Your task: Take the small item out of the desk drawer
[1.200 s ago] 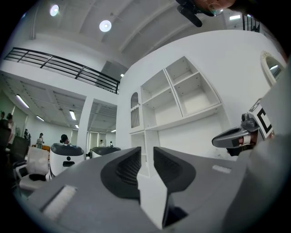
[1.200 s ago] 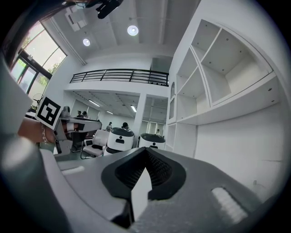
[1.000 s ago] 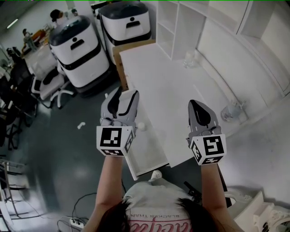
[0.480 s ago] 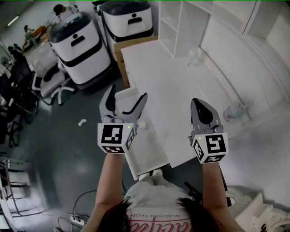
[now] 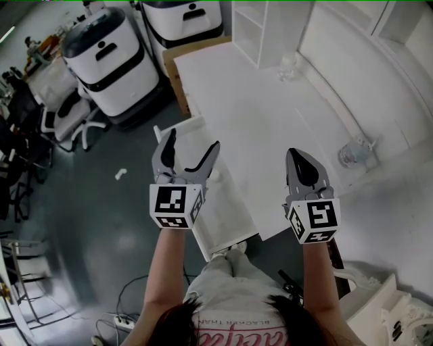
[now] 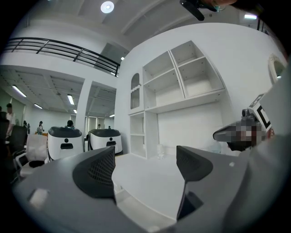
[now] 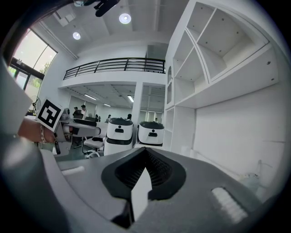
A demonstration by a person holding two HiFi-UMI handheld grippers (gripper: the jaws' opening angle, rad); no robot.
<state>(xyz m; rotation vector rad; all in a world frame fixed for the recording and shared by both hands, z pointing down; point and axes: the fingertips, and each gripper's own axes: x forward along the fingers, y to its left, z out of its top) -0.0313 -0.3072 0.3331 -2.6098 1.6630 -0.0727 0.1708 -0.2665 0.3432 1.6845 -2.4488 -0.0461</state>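
The white desk [image 5: 270, 115] has its drawer [image 5: 226, 216] pulled out toward me on the left side. My left gripper [image 5: 193, 138] hovers over the drawer with its jaws spread wide and just closing a little, nothing between them. In the left gripper view its jaws [image 6: 145, 168] frame only the desk top. I cannot make out a small item in the drawer, part of which the gripper body covers. My right gripper [image 5: 300, 157] hangs over the desk's near edge, shut, and the right gripper view [image 7: 146, 170] shows its pads together.
Two white wheeled machines [image 5: 101, 61] [image 5: 183, 17] stand behind the desk's left end, beside a brown cabinet [image 5: 177, 67]. A shelf unit [image 5: 264, 27] rises at the back. Glass jars [image 5: 287, 66] [image 5: 353, 154] sit on the desk. An office chair [image 5: 64, 118] and cables [image 5: 125, 323] occupy the floor.
The left jaws have gone from nearly together to wide apart. A small white ball seen beside the left gripper earlier is out of sight now. The right gripper has stayed shut.
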